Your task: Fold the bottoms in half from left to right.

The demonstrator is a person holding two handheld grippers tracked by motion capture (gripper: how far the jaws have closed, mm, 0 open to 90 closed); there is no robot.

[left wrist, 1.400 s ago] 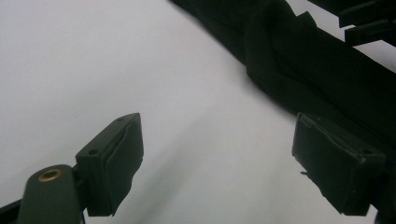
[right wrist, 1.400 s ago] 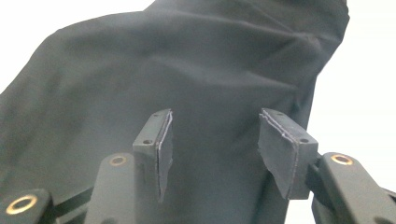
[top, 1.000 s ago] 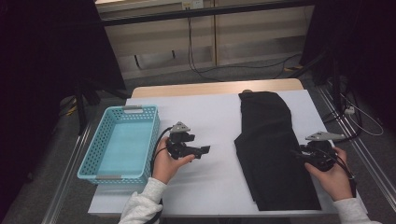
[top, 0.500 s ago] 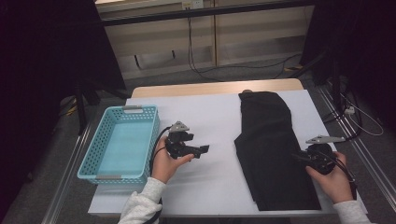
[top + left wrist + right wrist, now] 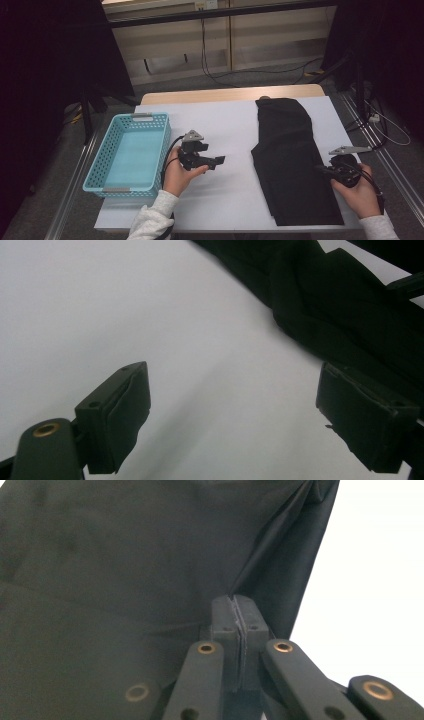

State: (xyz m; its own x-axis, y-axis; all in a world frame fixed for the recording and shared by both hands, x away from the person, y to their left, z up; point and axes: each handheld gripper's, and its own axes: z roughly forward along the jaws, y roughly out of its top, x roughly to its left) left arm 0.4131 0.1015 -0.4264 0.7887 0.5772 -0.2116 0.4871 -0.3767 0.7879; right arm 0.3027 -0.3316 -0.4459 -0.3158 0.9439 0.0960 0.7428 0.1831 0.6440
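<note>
Since the earlier frame our right gripper (image 5: pixel 324 170) has just been closing, jaws now pinched on the black garment's (image 5: pixel 290 155) edge | left gripper (image 5: pixel 219 161) gapes wide, left of garment | blue basket (image 5: pixel 112 172) farther left, nothing between.

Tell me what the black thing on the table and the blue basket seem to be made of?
The black thing looks like soft, matte woven cloth, perhaps a folded garment: it lies flat with creases and folds, and a pleat shows in the right gripper view. The basket looks like moulded plastic with a slight sheen: its walls are a regular grid of small holes, and its colour is an even light blue.
</note>
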